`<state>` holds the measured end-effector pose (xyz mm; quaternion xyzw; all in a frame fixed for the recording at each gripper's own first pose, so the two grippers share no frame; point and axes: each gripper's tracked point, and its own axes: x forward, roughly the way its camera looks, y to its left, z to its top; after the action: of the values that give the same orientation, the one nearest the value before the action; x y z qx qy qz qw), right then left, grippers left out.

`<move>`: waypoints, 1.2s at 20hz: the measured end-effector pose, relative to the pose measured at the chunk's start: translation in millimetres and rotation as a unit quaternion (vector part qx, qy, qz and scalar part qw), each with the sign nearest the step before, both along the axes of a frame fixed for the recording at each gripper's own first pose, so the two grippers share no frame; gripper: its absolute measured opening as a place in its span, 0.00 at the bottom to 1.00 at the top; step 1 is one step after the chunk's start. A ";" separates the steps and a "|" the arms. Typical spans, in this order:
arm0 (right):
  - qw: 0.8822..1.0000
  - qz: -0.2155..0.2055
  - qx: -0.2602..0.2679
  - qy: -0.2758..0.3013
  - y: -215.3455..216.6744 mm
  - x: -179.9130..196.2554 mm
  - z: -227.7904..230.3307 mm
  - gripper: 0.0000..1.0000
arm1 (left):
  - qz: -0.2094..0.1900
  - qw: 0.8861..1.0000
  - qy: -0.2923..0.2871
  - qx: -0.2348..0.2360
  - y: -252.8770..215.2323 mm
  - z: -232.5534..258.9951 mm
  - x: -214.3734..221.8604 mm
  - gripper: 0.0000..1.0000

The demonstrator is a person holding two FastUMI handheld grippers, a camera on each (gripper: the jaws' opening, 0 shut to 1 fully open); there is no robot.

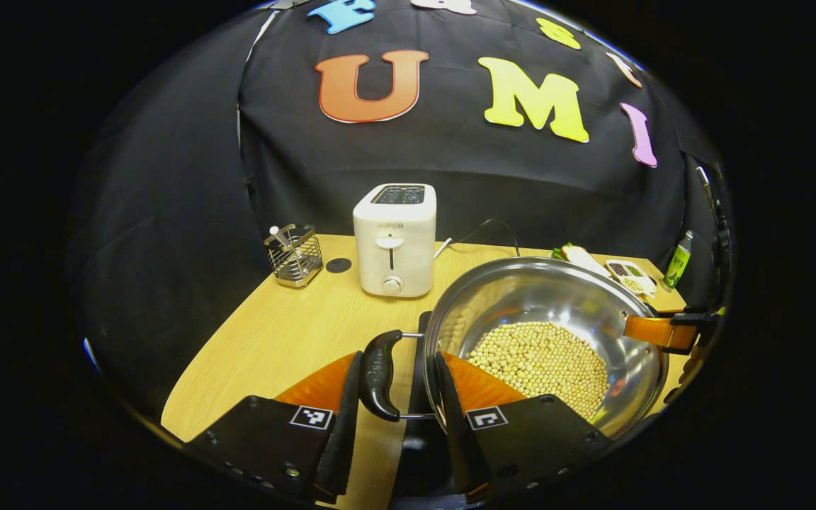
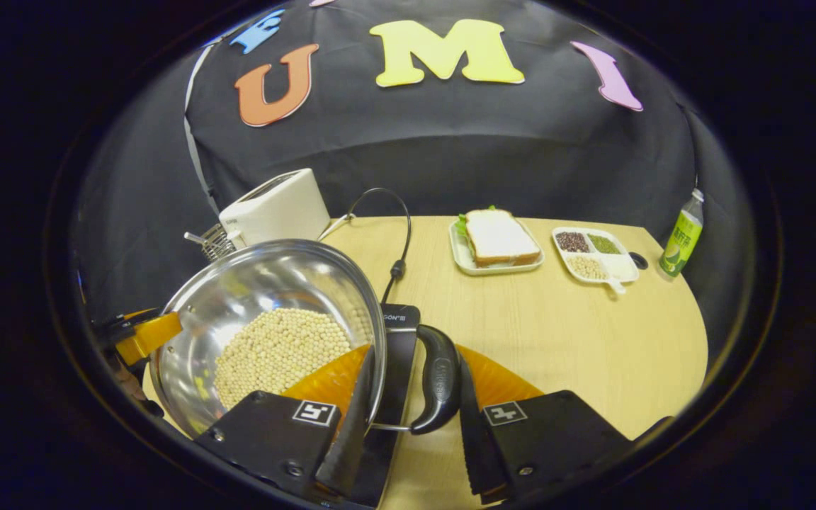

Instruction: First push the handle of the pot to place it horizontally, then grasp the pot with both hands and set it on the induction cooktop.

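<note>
Large shiny steel pot (image 1: 542, 340), part-filled with pale round beans (image 1: 539, 358), sits over the flat black induction cooktop (image 2: 397, 340) on the pale wood worktop (image 2: 557, 333); whether it rests fully on the cooktop or hangs just above, cannot tell. Left claw (image 1: 397, 404) stands with fingers apart either side of a black loop side handle (image 1: 380, 375), not seen to pinch it. Right claw (image 2: 408, 418) likewise straddles the opposite black loop handle (image 2: 438, 386) and the rim, a gap showing. Judgement: carry is near done; keep both handles level so beans stay put, centre the base on the cooktop, let go both sides together. Around: white two-slot toaster (image 1: 394, 239), sandwich on a white tray (image 2: 496, 244), wire cutlery holder (image 1: 294, 255), green bottle (image 2: 681, 237). Black cloth booth wall behind.
</note>
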<state>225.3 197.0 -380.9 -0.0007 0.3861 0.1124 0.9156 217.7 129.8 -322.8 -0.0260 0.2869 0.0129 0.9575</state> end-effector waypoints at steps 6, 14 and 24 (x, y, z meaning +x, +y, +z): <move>1.000 -0.007 0.011 -0.024 0.8 0.8 0.6 0.61 | 0.005 1.000 -0.004 -0.009 0.9 -8.8 3.7 0.54; 0.997 -0.032 0.039 -0.054 -1.6 -1.8 4.2 0.65 | 0.001 1.000 -0.005 -0.013 1.0 -8.2 0.5 0.60; 0.990 -0.044 0.058 -0.119 -21.0 -22.9 47.9 0.93 | 0.046 0.997 -0.057 0.004 16.4 35.6 -24.5 0.96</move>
<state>202.4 176.0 -333.0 0.0556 0.2669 0.0936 0.9576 193.2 146.2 -287.2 -0.0360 0.2305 0.0562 0.9708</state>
